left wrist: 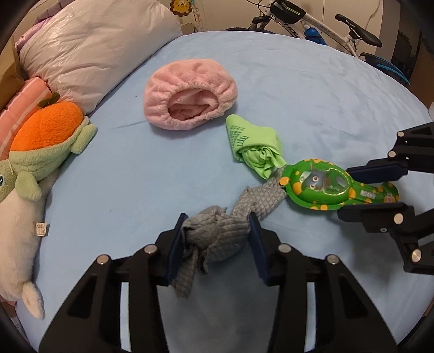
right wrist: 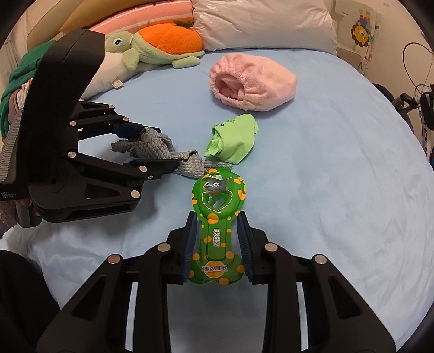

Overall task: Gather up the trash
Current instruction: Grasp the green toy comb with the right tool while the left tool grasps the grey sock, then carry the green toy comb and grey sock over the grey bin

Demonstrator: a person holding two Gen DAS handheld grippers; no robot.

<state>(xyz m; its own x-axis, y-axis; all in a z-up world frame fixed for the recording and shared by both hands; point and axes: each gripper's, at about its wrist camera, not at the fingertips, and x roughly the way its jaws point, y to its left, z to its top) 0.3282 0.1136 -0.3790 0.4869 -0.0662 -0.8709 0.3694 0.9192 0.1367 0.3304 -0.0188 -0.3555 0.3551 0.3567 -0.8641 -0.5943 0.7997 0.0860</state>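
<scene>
A crumpled grey quilted cloth [left wrist: 217,230] lies on the blue bed sheet [left wrist: 135,176]. My left gripper [left wrist: 217,233] is around its bunched end, pads touching both sides. It also shows in the right wrist view [right wrist: 154,152]. A green Paw Patrol snack package [right wrist: 215,217] lies flat on the sheet. My right gripper [right wrist: 217,239] straddles its narrow handle with small gaps on each side, open. The package also shows in the left wrist view [left wrist: 322,184], between the right gripper's fingers [left wrist: 377,171].
A rolled light-green cloth [right wrist: 233,138] and a pink fluffy cap [right wrist: 252,84] lie beyond the package. A plush turtle with orange shell [right wrist: 162,46], pillows [right wrist: 263,21] and a white plush [left wrist: 19,230] line the bed's head. A bicycle [left wrist: 312,21] stands past the bed.
</scene>
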